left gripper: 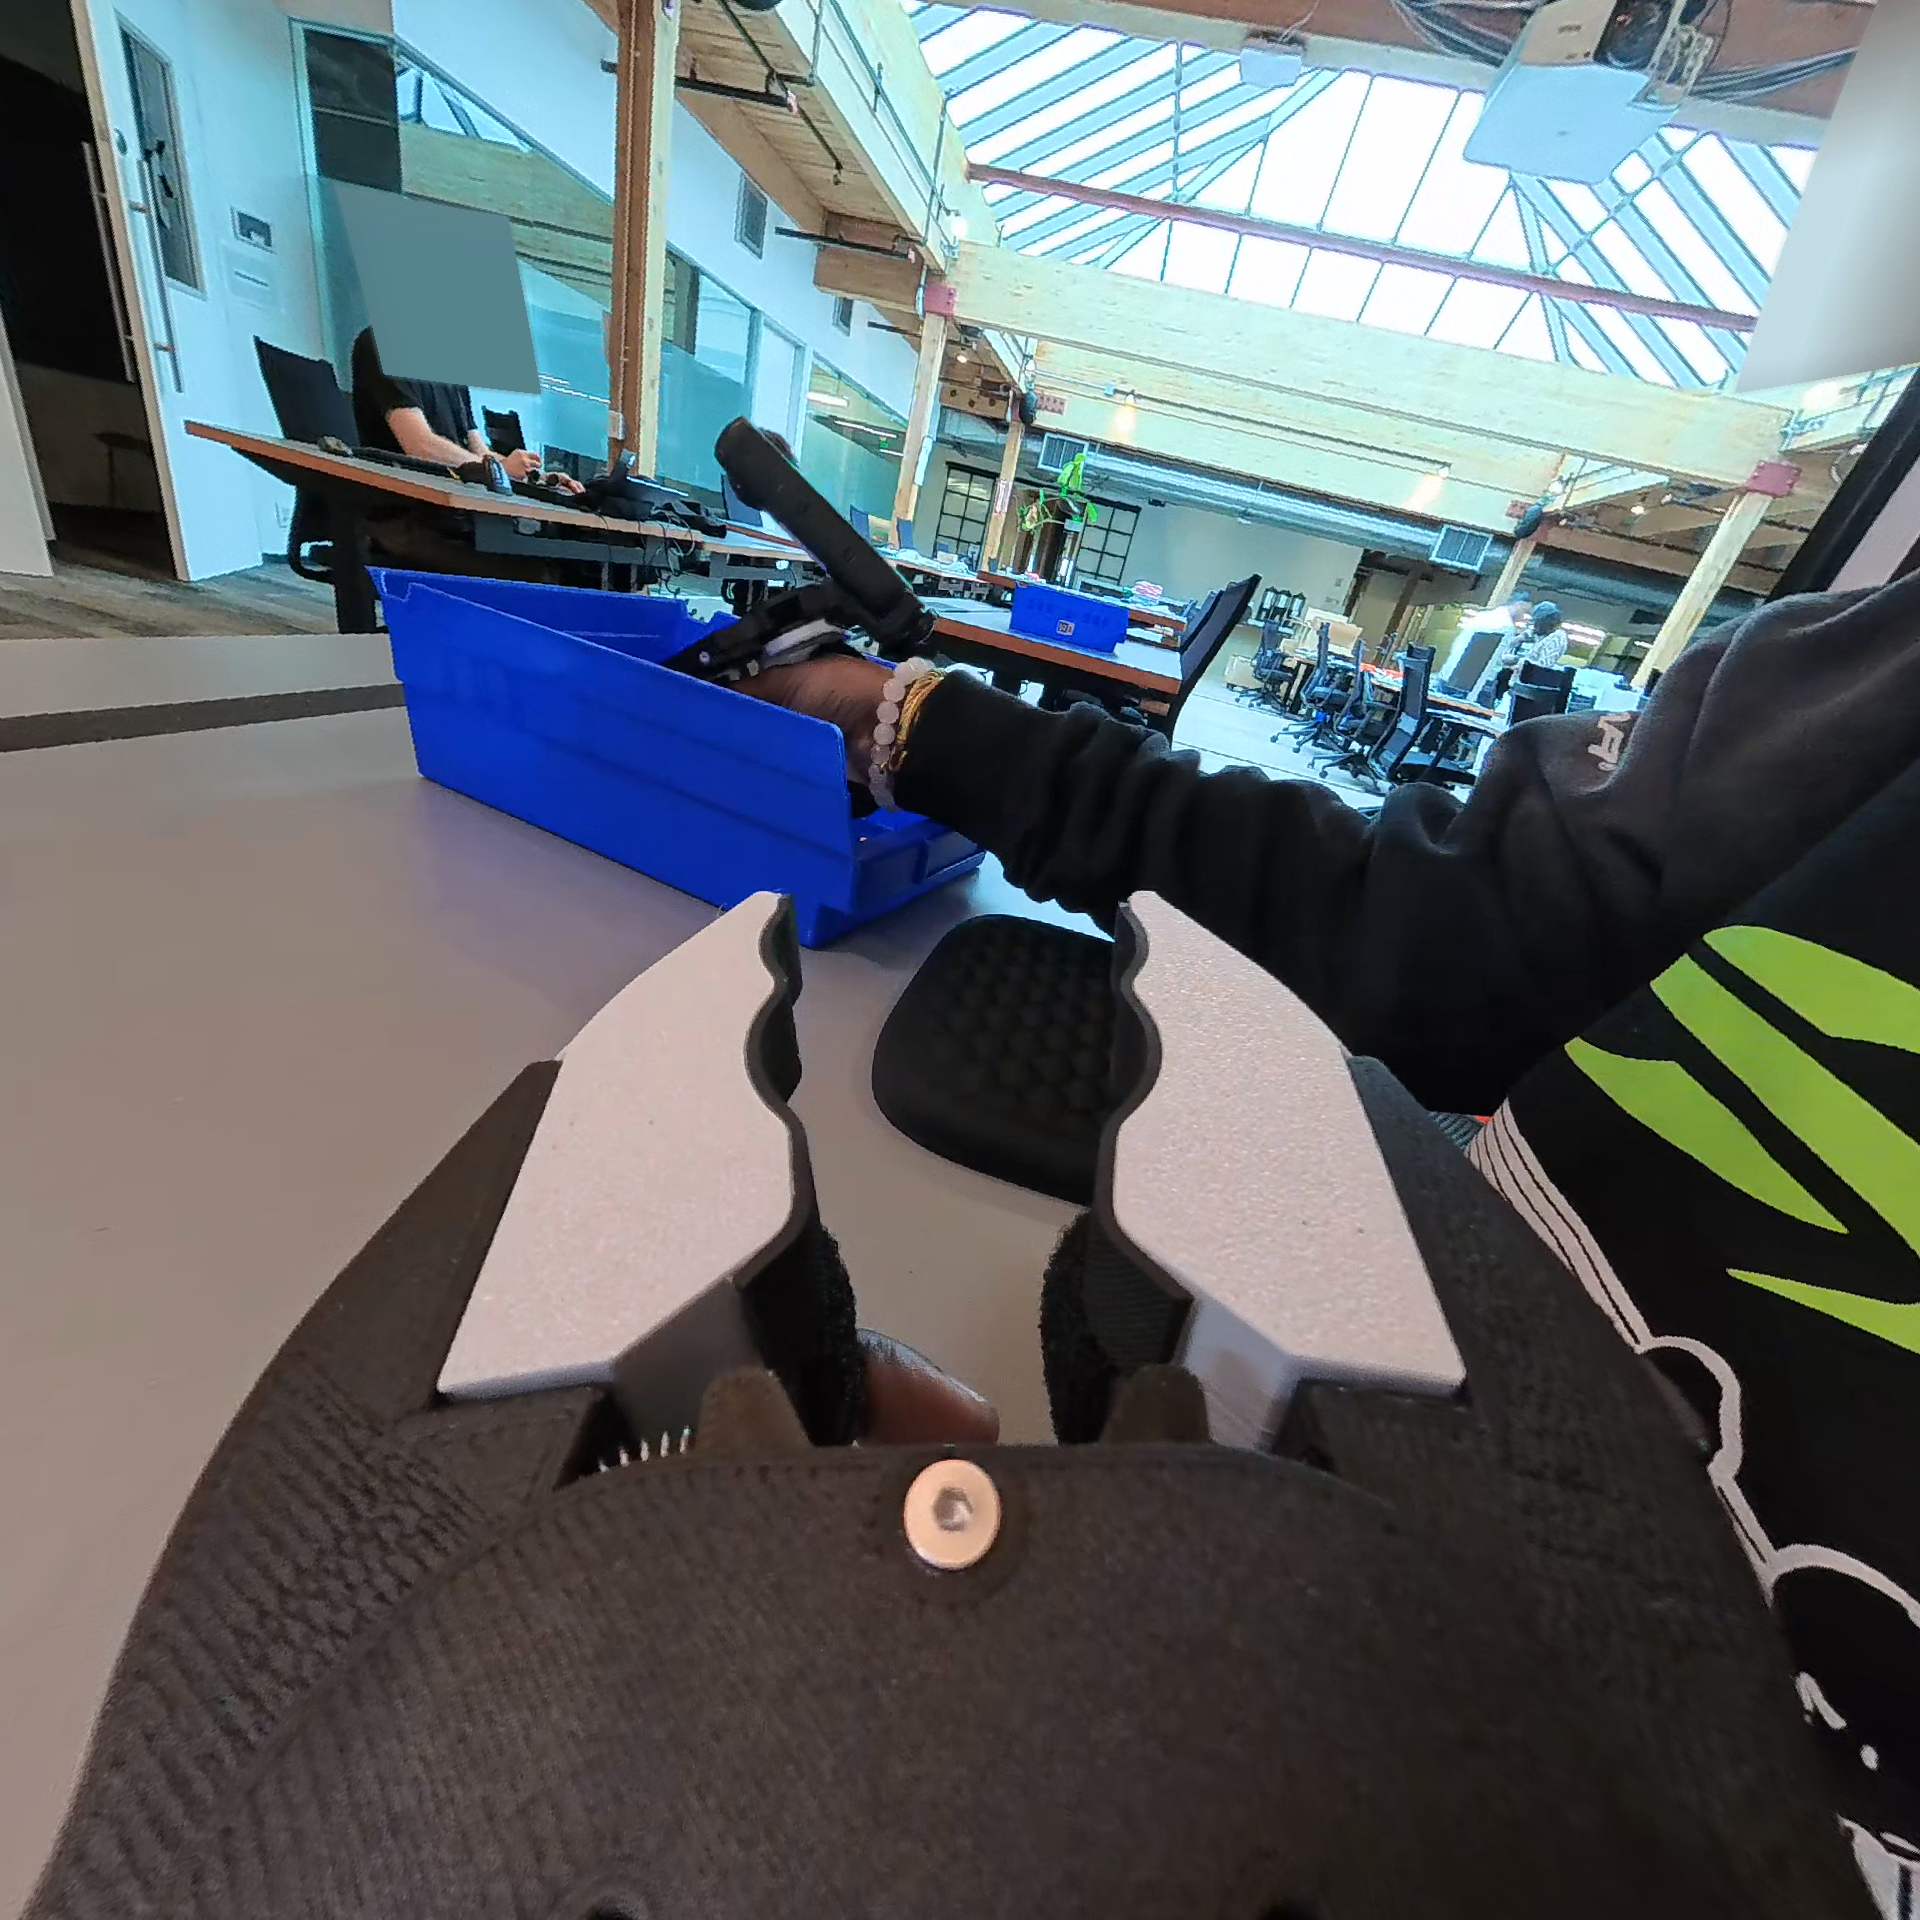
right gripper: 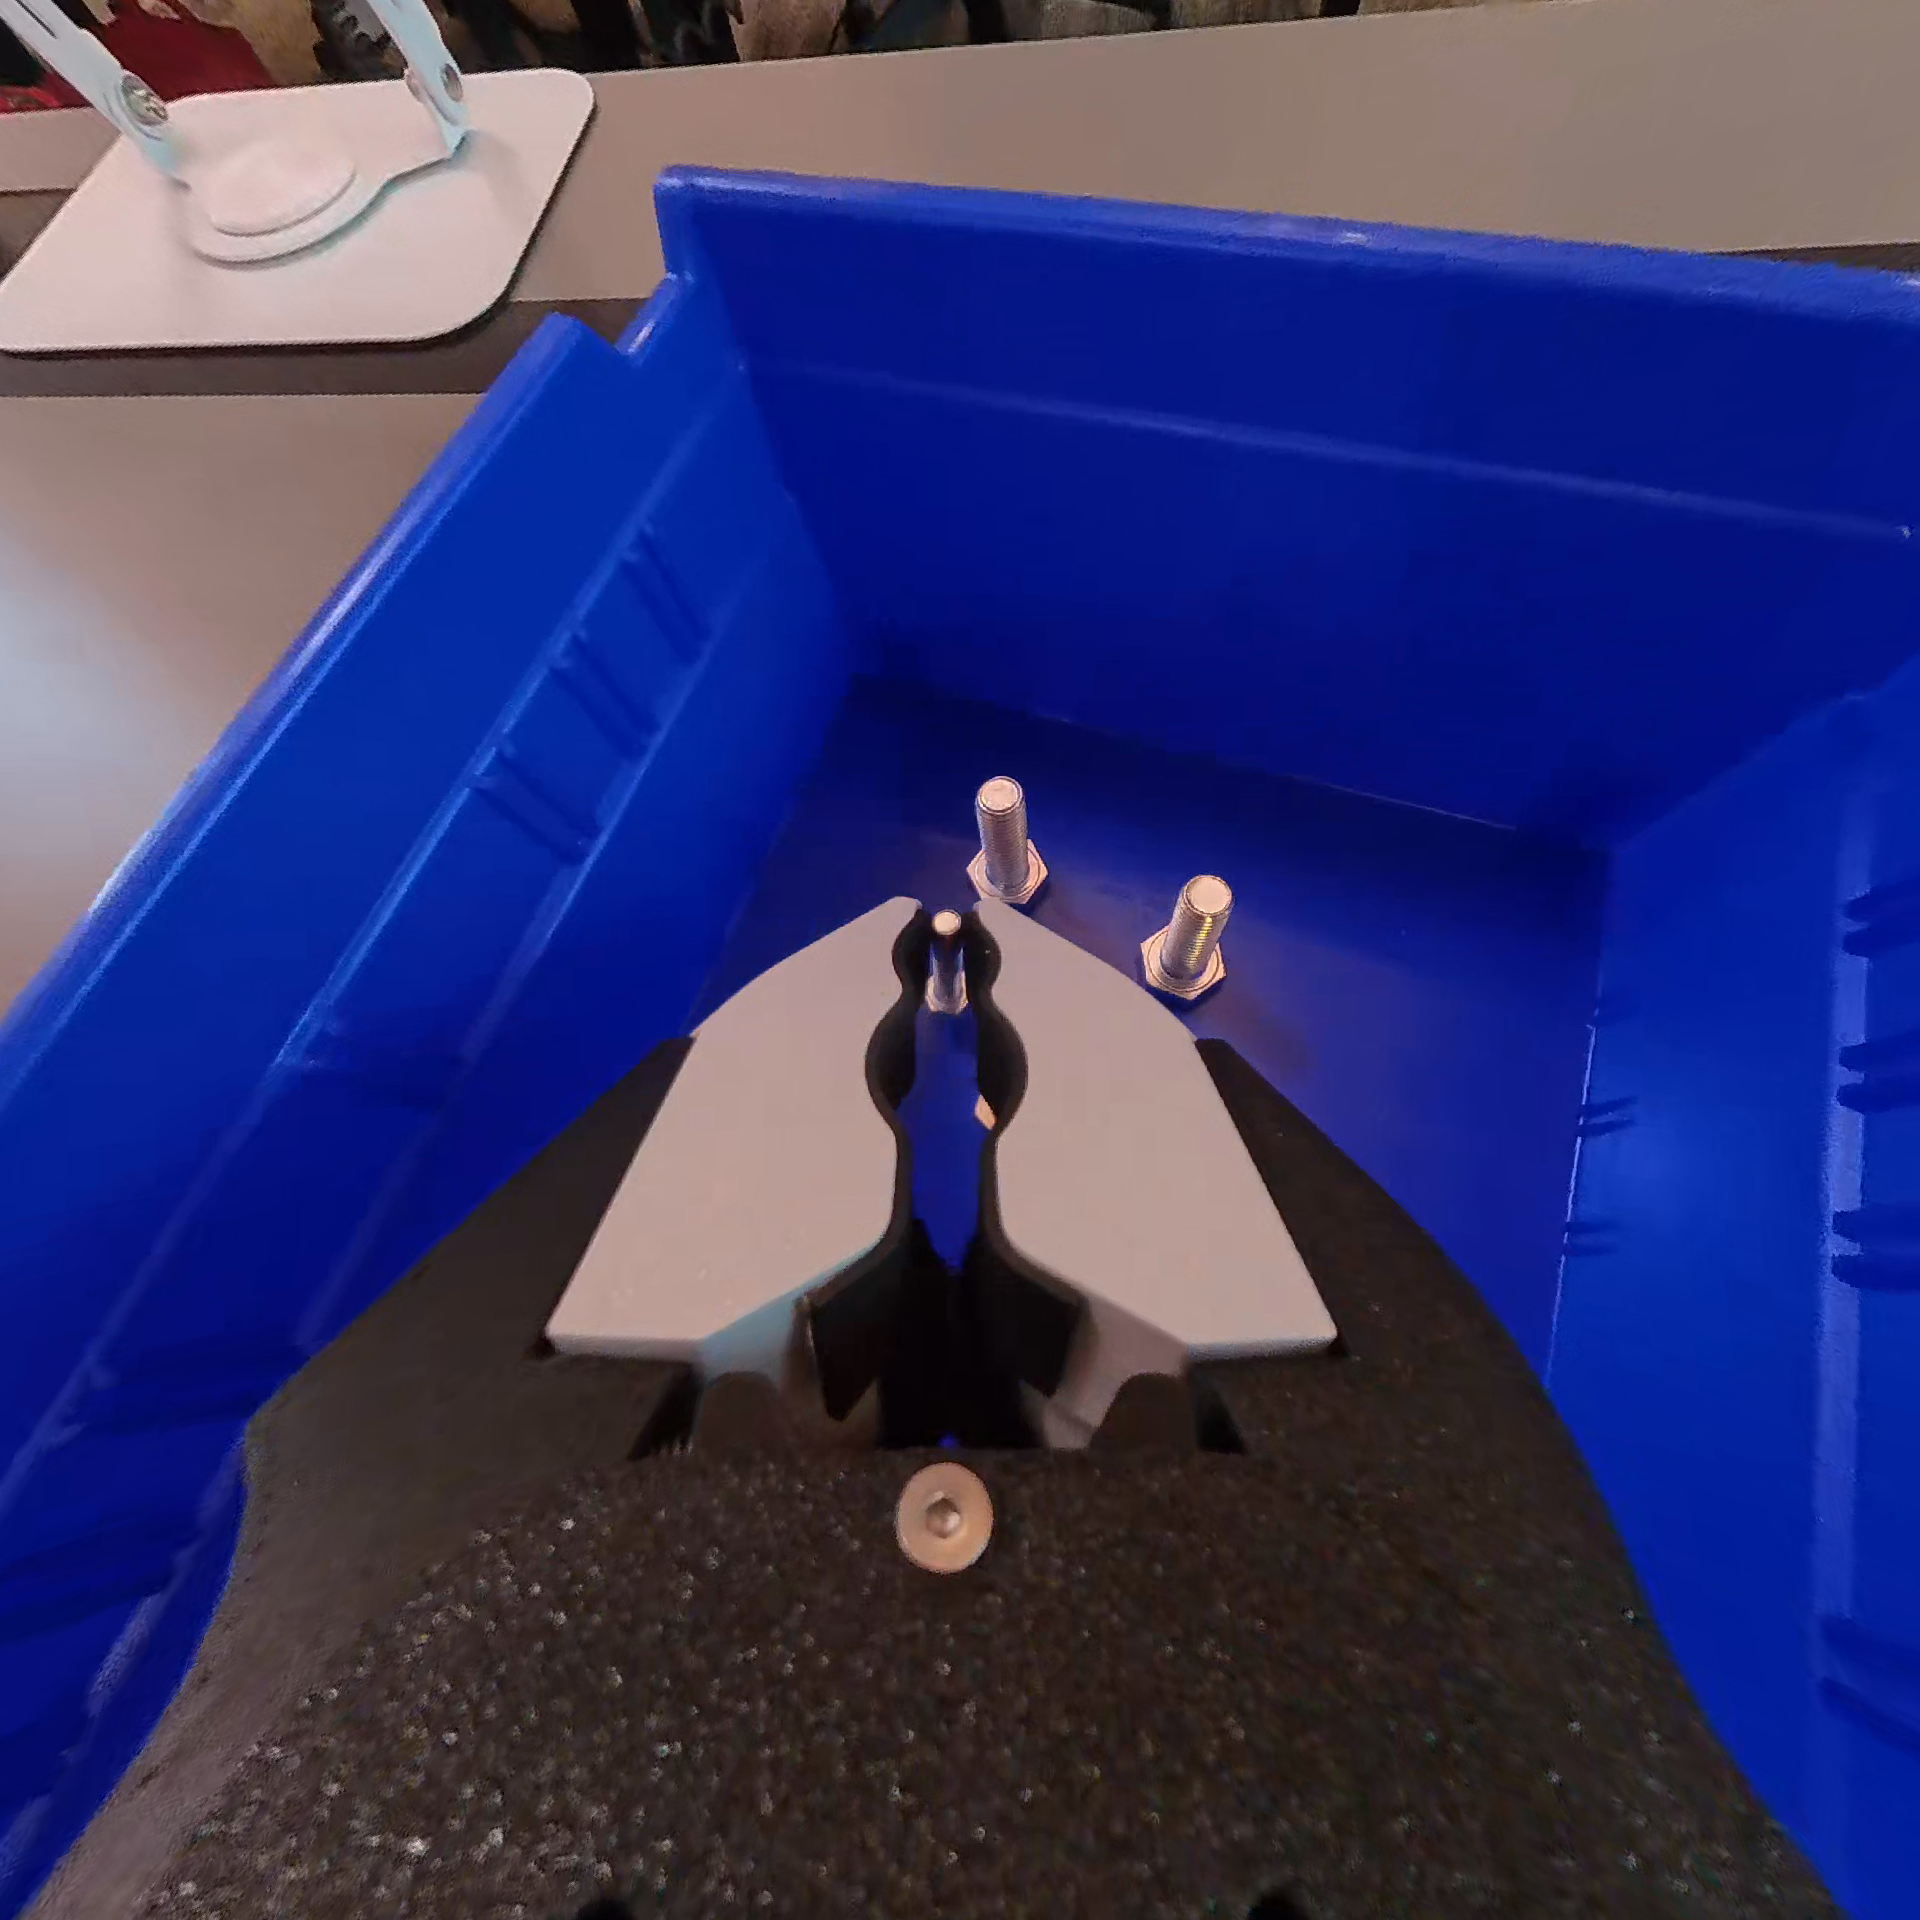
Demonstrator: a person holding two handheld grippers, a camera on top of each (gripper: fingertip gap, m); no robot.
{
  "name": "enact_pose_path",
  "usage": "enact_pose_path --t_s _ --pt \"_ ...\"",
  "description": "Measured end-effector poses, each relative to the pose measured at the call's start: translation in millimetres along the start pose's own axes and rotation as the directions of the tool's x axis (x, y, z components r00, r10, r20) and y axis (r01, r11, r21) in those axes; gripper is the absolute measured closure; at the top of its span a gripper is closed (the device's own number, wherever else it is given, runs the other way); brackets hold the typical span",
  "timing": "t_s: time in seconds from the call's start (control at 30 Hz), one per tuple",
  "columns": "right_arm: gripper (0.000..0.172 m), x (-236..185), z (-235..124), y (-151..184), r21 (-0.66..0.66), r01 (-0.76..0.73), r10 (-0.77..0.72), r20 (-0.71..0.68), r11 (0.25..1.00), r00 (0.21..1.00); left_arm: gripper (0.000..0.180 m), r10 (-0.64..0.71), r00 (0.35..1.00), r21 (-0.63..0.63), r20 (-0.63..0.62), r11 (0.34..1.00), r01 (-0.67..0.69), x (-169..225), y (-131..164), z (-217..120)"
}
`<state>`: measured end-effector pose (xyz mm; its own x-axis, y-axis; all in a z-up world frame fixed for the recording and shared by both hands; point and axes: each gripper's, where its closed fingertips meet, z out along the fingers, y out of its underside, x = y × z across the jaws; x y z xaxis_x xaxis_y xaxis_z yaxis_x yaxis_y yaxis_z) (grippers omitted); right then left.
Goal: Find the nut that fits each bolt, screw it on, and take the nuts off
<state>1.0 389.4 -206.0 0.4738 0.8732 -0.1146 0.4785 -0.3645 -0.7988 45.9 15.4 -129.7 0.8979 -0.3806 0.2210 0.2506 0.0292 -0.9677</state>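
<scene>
Closest to the lens in the right wrist view, the right gripper reaches down into a blue bin, its jaws drawn narrow around a small bolt standing head-down on the bin floor. Both dark pads sit tight against the bolt's thin threaded shank near its top. Just beyond the fingertips, a larger bolt stands upright on its hex head, and a second large bolt stands to its right, leaning slightly; both are apart from the gripper. A tiny orange-tinted bit shows between the fingers lower down; what it is cannot be told. Far left, outside the bin, a white stand base rests on the grey table.

From the left wrist view, the left gripper hangs over the table with its jaws wide apart and bare. A black textured pad lies on the table beneath and beyond them, near the bin's close end. A black sleeve crosses from the right into the bin.
</scene>
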Motion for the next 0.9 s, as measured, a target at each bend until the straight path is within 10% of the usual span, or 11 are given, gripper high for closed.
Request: enact_pose_path --t_s 0.33,0.67,0.77,0.9 --pt "0.157 -3.8 -7.9 -4.2 0.022 0.03 -0.03 -0.015 0.999 0.999 0.123 0.002 1.0 -0.002 0.004 1.0 -0.002 -0.4 0.3 0.3" --pt "0.104 -46.6 -126.4 -48.1 0.479 -0.054 0.03 0.057 0.876 0.998 0.123 0.039 0.974 0.122 0.224 0.99 -0.068 -28.6 -27.7 -19.7" --pt "0.095 -59.8 -156.5 -34.8 0.547 -0.088 0.055 0.077 0.832 0.996 0.113 0.078 0.851 0.121 0.519 0.979 -0.163 -67.7 -50.6 -59.0" --pt "0.092 -88.6 -166.1 -3.6 0.542 -0.065 0.024 0.083 0.838 0.996 0.082 0.052 0.524 0.111 0.85 0.955 -0.275 -118.5 -81.9 -149.4"
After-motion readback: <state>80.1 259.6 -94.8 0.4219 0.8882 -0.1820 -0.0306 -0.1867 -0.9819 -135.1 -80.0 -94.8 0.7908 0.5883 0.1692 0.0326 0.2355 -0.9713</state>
